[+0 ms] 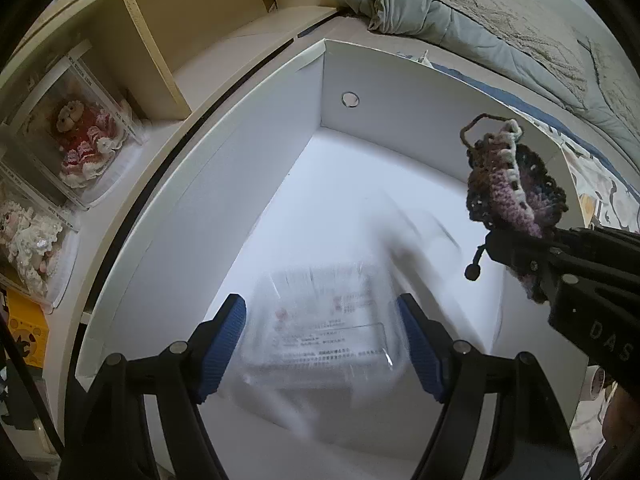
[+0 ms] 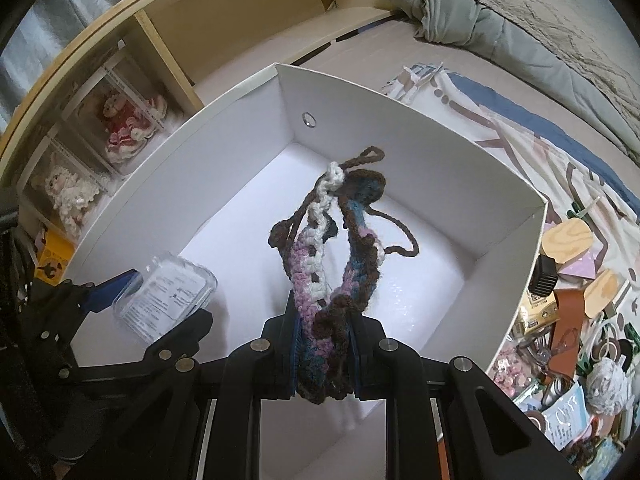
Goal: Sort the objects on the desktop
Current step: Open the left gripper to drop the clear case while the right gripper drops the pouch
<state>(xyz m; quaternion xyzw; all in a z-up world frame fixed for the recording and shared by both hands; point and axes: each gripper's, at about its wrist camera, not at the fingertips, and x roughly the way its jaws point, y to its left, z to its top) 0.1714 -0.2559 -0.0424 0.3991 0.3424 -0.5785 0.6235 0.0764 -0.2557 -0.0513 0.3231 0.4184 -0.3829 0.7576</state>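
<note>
Right claw (image 2: 323,354) clamping crochet pouch (image 2: 332,256) (over white box (image 2: 400,120))

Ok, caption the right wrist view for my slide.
Right gripper holds a multicoloured crocheted yarn piece over the open white cardboard box.

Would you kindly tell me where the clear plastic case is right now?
In the right wrist view, the clear plastic case sits lower left, between the left hand-held gripper's fingers, over the white box.

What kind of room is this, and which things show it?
Probably a bedroom or hobby room: a rumpled grey quilt on a bed, boxed dolls in a wooden shelf, and craft odds and ends beside the white box.
</note>
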